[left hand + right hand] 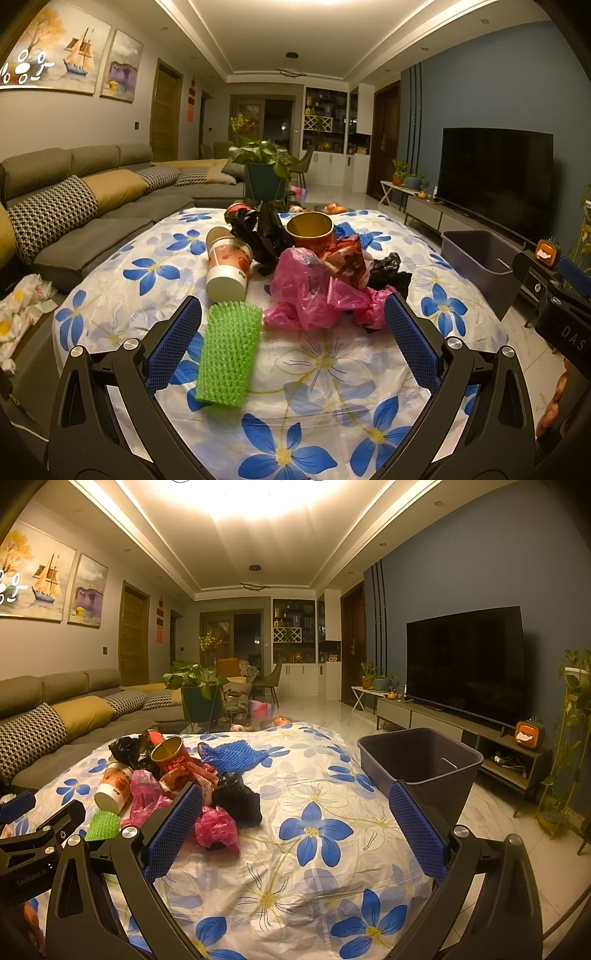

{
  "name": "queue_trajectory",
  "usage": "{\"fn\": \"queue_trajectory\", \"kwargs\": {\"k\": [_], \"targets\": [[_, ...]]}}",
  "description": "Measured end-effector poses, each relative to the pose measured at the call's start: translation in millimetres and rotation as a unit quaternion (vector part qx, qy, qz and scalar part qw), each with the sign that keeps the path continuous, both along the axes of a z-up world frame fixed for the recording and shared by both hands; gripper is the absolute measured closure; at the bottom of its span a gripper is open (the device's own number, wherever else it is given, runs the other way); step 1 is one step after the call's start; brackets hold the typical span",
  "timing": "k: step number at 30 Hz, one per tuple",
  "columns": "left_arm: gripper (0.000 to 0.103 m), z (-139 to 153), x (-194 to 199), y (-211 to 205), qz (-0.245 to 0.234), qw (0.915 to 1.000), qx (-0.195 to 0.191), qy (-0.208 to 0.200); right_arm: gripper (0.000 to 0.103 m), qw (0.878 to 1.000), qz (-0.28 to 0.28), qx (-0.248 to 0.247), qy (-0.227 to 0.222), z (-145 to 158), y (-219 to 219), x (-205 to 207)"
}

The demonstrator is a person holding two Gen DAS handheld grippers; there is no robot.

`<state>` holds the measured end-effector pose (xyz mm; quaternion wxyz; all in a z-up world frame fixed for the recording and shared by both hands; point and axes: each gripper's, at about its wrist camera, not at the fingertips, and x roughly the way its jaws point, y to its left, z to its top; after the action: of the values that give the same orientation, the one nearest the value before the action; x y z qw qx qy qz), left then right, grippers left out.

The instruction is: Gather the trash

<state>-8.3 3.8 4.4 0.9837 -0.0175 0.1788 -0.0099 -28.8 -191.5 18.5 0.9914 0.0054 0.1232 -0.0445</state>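
A heap of trash lies on the flower-print tablecloth (325, 369): a green foam net sleeve (227, 354), a paper cup (229, 264) on its side, a pink plastic bag (314, 291), black bags (264, 232), a gold-rimmed red can (310, 230) and a blue foam net (236, 755). My left gripper (291, 314) is open just before the pink bag and green sleeve, holding nothing. My right gripper (295, 805) is open over the cloth, right of the heap, near a black bag (238, 799). A dark grey bin (421, 762) stands at the table's right edge.
A grey sofa (92, 206) with cushions runs along the left. A potted plant (264, 170) stands beyond the table. A TV (465, 664) on a low console lines the right wall. Crumpled cloth (18, 314) lies on the floor at left.
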Motion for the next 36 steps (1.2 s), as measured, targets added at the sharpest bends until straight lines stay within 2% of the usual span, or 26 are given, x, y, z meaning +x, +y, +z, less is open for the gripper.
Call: {"fn": "queue_trajectory", "kwargs": {"k": [36], "targets": [[0.005,-0.9,-1.2,-3.3,-0.001,1.0000,-0.002,0.001,0.005,1.000,-0.002,-0.002,-0.003,2.5,-1.2,-0.7]]}}
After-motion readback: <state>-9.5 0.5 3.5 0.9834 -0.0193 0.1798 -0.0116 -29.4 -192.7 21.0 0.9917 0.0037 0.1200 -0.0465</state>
